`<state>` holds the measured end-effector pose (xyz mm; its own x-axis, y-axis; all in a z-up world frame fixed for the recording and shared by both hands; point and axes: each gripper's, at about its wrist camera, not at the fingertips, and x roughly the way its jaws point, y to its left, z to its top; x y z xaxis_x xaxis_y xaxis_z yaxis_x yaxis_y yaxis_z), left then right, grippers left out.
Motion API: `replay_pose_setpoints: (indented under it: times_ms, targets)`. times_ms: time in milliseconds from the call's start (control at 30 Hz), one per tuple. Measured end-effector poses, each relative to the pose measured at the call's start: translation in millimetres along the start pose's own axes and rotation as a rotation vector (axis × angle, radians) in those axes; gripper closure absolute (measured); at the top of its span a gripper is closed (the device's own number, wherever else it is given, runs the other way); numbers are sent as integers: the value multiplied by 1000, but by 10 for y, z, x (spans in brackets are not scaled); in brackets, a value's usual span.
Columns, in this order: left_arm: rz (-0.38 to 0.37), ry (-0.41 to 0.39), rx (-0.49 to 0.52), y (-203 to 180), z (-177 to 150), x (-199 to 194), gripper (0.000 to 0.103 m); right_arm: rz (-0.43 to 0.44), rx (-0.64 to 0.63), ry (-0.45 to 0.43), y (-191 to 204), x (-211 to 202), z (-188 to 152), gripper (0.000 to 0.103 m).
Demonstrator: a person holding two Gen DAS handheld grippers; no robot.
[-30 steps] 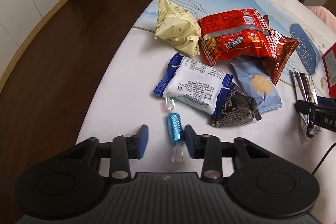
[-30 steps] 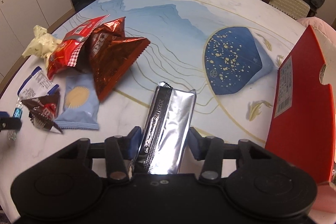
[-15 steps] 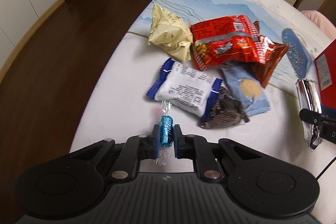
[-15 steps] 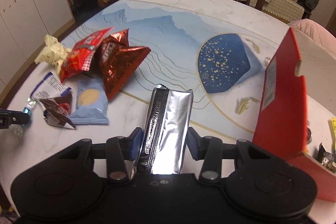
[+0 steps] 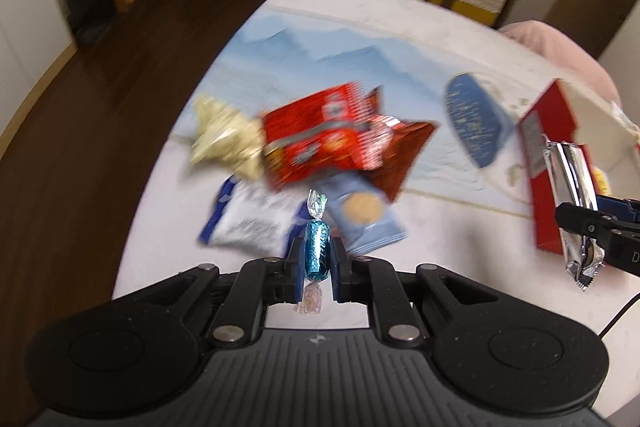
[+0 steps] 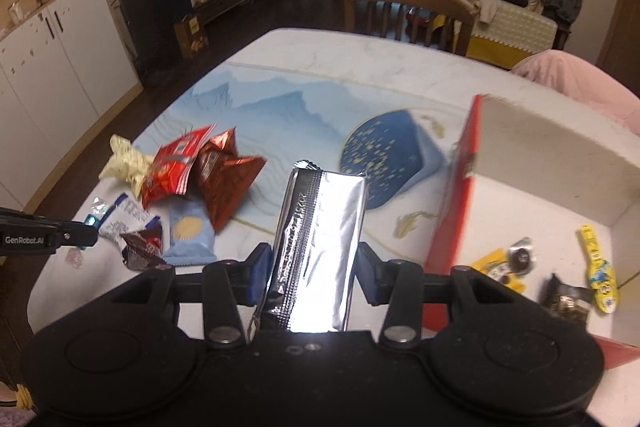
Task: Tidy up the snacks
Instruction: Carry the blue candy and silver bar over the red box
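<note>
My left gripper (image 5: 316, 259) is shut on a small blue foil candy (image 5: 317, 248) and holds it lifted above the table. My right gripper (image 6: 312, 263) is shut on a silver foil packet (image 6: 320, 239), also seen in the left wrist view (image 5: 574, 195), raised beside the red box (image 6: 452, 211). On the table lie a cream bag (image 6: 126, 163), a red bag (image 6: 172, 167), a dark red bag (image 6: 228, 179), a light blue packet (image 6: 188, 231), a white-and-blue packet (image 6: 124, 221) and a dark wrapper (image 6: 142, 253).
The red box has a white inside (image 6: 532, 203) holding a yellow packet (image 6: 598, 267) and other small snacks. A wooden chair (image 6: 404, 11) stands at the table's far edge. A pink cushion (image 6: 580, 83) is at the right. The table's left edge drops to dark floor.
My left gripper closed on the blue candy and lifted it off the table. My right gripper rose with the silver packet and moved toward the red box, whose inside now shows.
</note>
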<state>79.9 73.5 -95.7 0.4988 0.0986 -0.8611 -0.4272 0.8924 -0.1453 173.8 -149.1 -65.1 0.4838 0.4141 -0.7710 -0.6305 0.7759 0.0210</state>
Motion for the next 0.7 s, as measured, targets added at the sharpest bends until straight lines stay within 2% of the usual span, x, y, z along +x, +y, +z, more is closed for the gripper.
replay_pose_setpoints:
  times_ms: [333,700]
  targets:
    - [-110,-73,191,-950,344,-122,91,-57,69,-72,-547,-414,63,59]
    - [-192,-120,352,-2013,565,-119,91,-138,125,-120,-1224,-586,69,59]
